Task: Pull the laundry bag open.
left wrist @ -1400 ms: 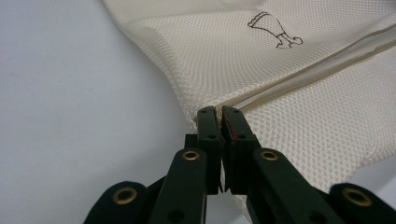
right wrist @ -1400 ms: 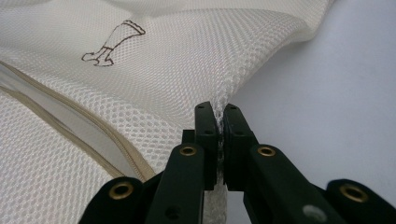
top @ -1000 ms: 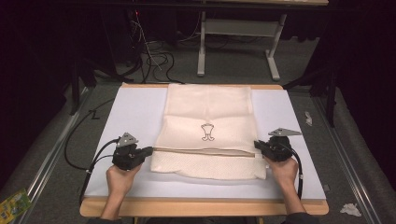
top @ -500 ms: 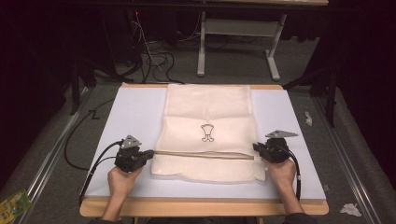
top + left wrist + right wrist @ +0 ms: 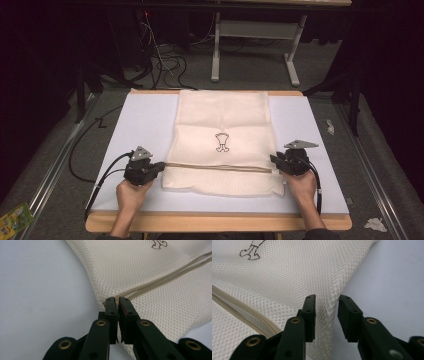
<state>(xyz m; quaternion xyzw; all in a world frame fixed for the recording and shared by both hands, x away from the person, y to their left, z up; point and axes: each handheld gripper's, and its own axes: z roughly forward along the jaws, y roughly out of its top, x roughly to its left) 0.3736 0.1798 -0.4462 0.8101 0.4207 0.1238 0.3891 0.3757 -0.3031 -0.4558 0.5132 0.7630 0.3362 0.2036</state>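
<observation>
A cream mesh cloth [image 5: 222,125] lies flat in the middle of the white table [image 5: 145,125], with a small dark outline figure [image 5: 222,142] printed on it. A tan band [image 5: 220,167] crosses it near the front. My left gripper [image 5: 161,166] is at the band's left end. In the left gripper view it [image 5: 117,300] is shut on the cloth's edge [image 5: 100,293]. My right gripper [image 5: 274,161] is at the cloth's right edge. In the right gripper view it [image 5: 325,300] stands open, and the mesh edge [image 5: 329,312] runs between its jaws.
Black cables [image 5: 107,170] trail from the left gripper over the table's left edge. The table's wooden front rim [image 5: 215,222] is close to the hands. Crumpled paper scraps [image 5: 374,224] and a green packet [image 5: 12,219] lie on the floor. A metal frame [image 5: 255,30] stands behind.
My left gripper has drawn slightly toward the front edge, taking the tan band's left end with it. The right gripper has hardly moved.
</observation>
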